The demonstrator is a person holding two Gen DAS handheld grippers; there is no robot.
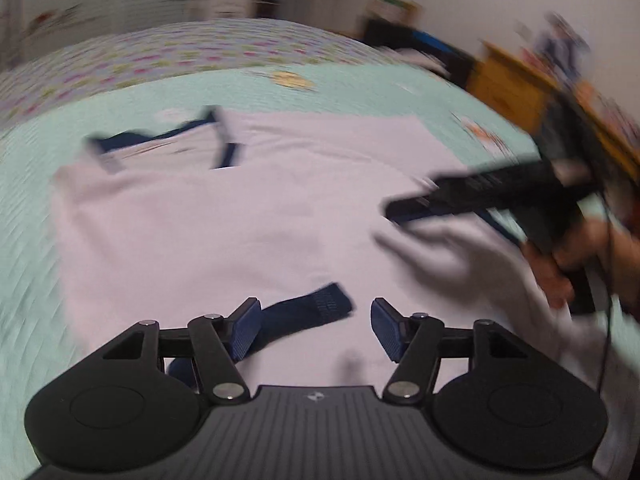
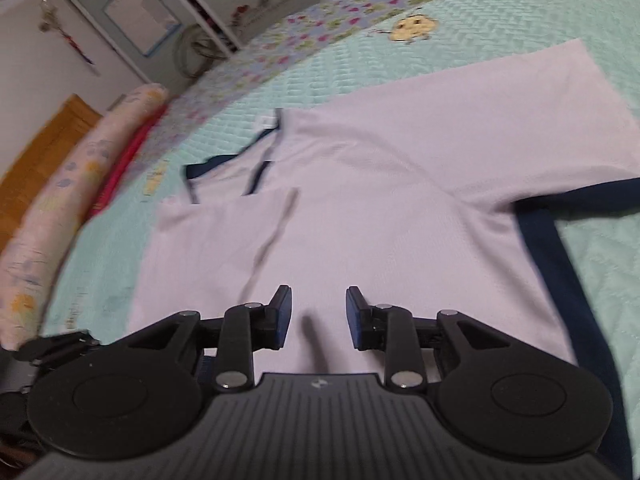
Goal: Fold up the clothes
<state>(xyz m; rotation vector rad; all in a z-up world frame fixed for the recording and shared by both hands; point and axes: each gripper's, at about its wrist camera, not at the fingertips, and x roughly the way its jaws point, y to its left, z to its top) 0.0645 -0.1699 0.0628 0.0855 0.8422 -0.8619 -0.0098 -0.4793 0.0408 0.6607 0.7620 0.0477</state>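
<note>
A white polo shirt (image 1: pixel 224 220) with navy trim lies spread on a mint quilted bed (image 1: pixel 24 200), its collar (image 1: pixel 160 140) at the far side. My left gripper (image 1: pixel 316 320) is open just above the near part of the shirt. A navy sleeve cuff (image 1: pixel 320 304) lies under the gap, beside the left pad. My right gripper (image 1: pixel 396 208), held by a hand (image 1: pixel 560 272), hovers blurred over the shirt's right side. In the right wrist view it (image 2: pixel 319 312) is open over the white shirt (image 2: pixel 360 220), with nothing between its fingers. A navy-edged sleeve (image 2: pixel 548 248) lies to its right.
A long floral bolster (image 2: pixel 80 184) and a wooden headboard (image 2: pixel 40 148) border the bed on the left. White shelves (image 2: pixel 160 20) stand behind it. Orange wooden furniture (image 1: pixel 516 88) stands past the bed's right edge. A flowered bedspread band (image 1: pixel 160 56) runs along the far side.
</note>
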